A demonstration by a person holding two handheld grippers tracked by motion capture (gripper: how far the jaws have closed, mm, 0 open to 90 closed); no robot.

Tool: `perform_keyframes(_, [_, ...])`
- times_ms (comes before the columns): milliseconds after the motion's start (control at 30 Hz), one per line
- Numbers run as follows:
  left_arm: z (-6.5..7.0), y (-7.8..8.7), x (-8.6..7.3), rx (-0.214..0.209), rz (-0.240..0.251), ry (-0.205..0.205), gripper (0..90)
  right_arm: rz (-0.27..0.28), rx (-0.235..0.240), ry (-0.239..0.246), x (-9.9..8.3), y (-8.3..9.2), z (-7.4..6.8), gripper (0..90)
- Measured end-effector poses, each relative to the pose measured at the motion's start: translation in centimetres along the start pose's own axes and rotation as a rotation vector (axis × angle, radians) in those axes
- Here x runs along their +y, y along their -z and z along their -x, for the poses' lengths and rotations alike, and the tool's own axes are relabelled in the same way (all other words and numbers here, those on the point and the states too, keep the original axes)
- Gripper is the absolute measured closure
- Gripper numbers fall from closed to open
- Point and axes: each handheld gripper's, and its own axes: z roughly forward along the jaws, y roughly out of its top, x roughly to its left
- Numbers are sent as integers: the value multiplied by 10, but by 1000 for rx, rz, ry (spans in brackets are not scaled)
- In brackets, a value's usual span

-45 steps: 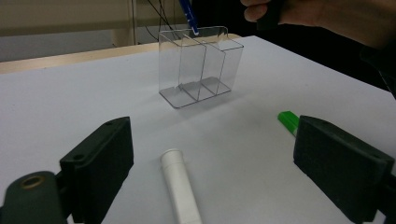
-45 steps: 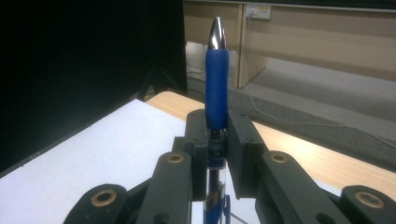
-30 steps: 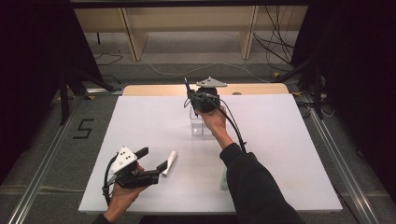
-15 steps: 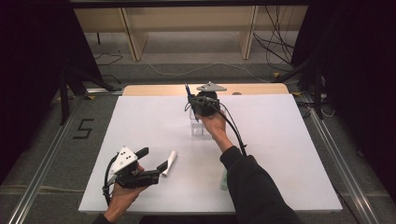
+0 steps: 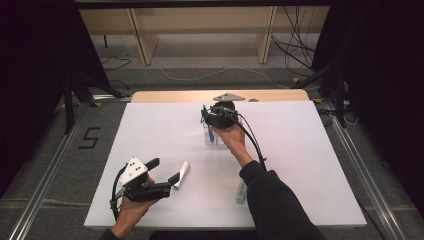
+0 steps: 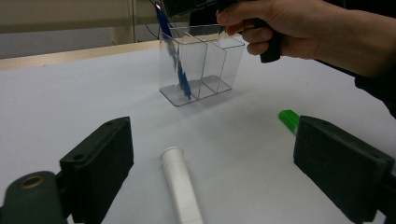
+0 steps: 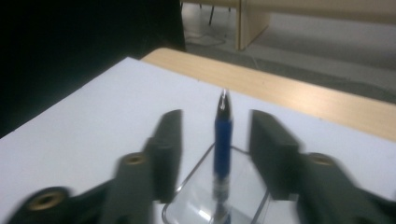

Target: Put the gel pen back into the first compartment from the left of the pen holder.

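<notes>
1. R gripper (image 7: pixel 215 154) hangs over the clear organizer (image 5: pixel 212 136) at the far-centre of the table; its jaws have just been opening and now stand apart, w/ the blue pen (image 7: pixel 222 135) between them but untouched by either pad.

2. The pen stands in an end compartment, tip down and leaning against the wall (image 6: pixel 175 60). Likely just let go, since the box now bears it w/o help.

3. The organizer, see-through w/ three compartments in a row (image 6: pixel 201 65), sits on the white table (image 5: pixel 310 150); the other two look empty.

4. L gripper (image 5: pixel 165 172) rests low at the near-left edge, jaws spread wide, nothing pinched. It points at the white marker (image 6: pixel 181 186), which lies flat just ahead, between the jaws' line. Prob. lined up as the next pick.

5. Green marker (image 5: pixel 241 192) lies near the front edge, by the person's right sleeve (image 5: pixel 280 205); well apart from the box, it waits its turn.

6. Judged: one of three pens is stowed, two are still on the table.
</notes>
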Motion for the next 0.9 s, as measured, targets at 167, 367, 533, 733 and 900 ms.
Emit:
perform_keyframes(167, [0, 0, 0, 1, -2, -1, 116, -2, -6, -28, -1, 14, 3, 358])
perform_keyframes(367, [0, -1, -1, 2, -3, 4, 115, 8, 13, -38, -1, 33, 11, 329])
perform_keyframes(533, [0, -2, -1, 9, -11, 2, 115, 17, 44, -40, -4, 49, 16, 300])
perform_keyframes(733, [-1, -2, -1, 18, -17, 6, 114, 9, 65, 18, -12, 71, 18, 276])
perform_keyframes(900, [0, -3, -2, 19, -30, 2, 114, 28, 96, 23, -23, 89, 20, 271])
